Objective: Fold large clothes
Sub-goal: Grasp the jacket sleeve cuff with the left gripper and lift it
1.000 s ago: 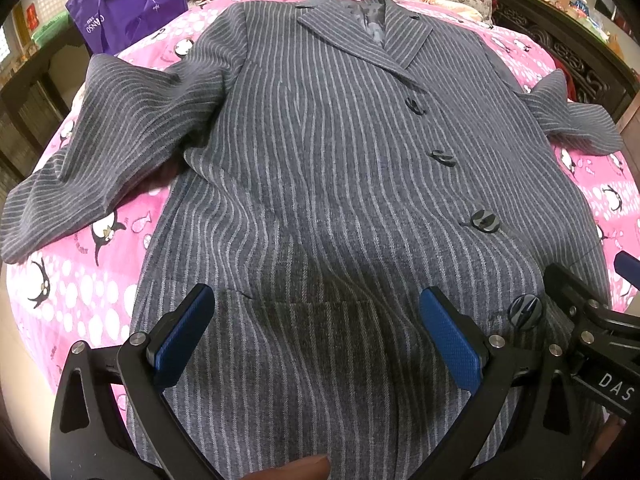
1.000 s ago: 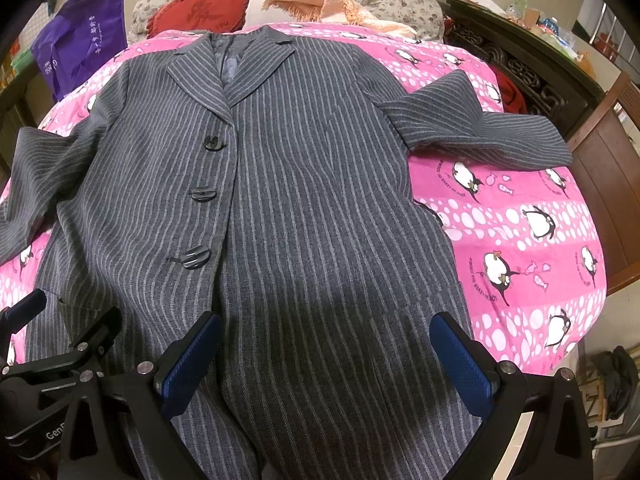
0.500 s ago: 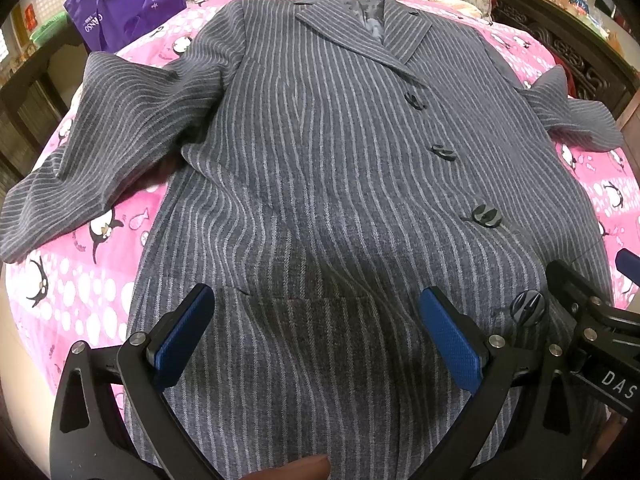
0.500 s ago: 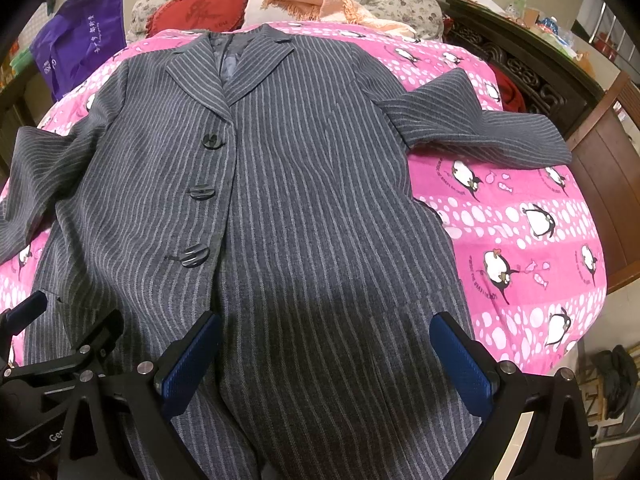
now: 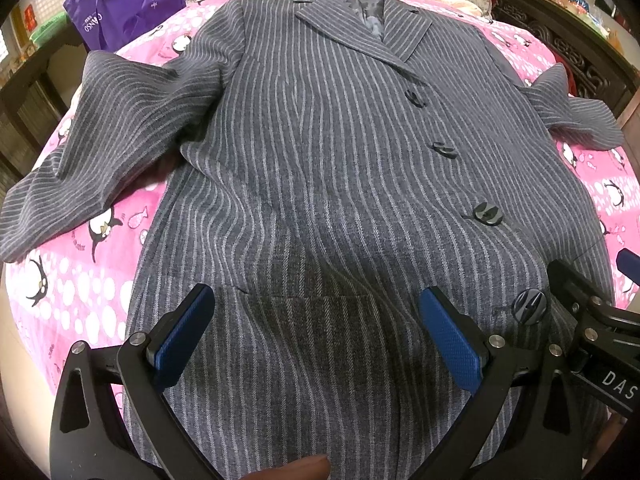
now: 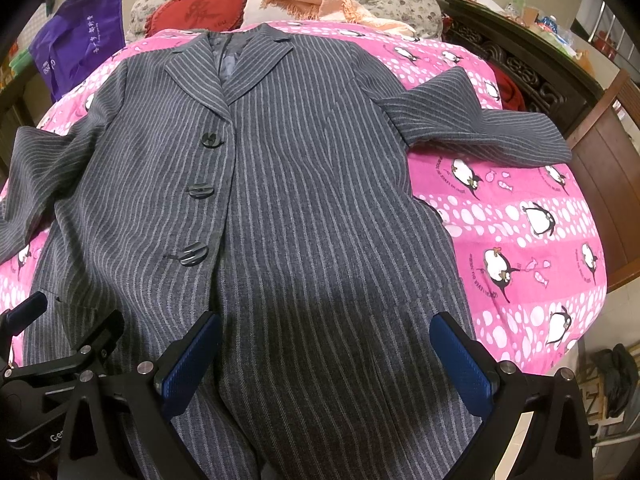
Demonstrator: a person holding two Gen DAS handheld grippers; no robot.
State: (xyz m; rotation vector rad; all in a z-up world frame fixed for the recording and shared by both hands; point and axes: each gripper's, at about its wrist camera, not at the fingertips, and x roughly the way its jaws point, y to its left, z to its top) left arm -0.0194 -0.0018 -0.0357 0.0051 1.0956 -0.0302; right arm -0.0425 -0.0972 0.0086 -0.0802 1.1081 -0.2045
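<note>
Both my left gripper (image 5: 316, 340) and right gripper (image 6: 328, 360) gape wide, holding nothing. Ahead lies the pinstriped coat (image 6: 280, 200), flat, buttoned, sleeves spread. No fold made; all remains.

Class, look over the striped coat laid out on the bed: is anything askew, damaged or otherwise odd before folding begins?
Nothing looks damaged. The coat lies front up and buttoned on the pink penguin sheet. Only its sleeves differ: one sleeve slants down toward the hem, the other sleeve sticks out sideways. Mild ripples cross the cloth.
</note>
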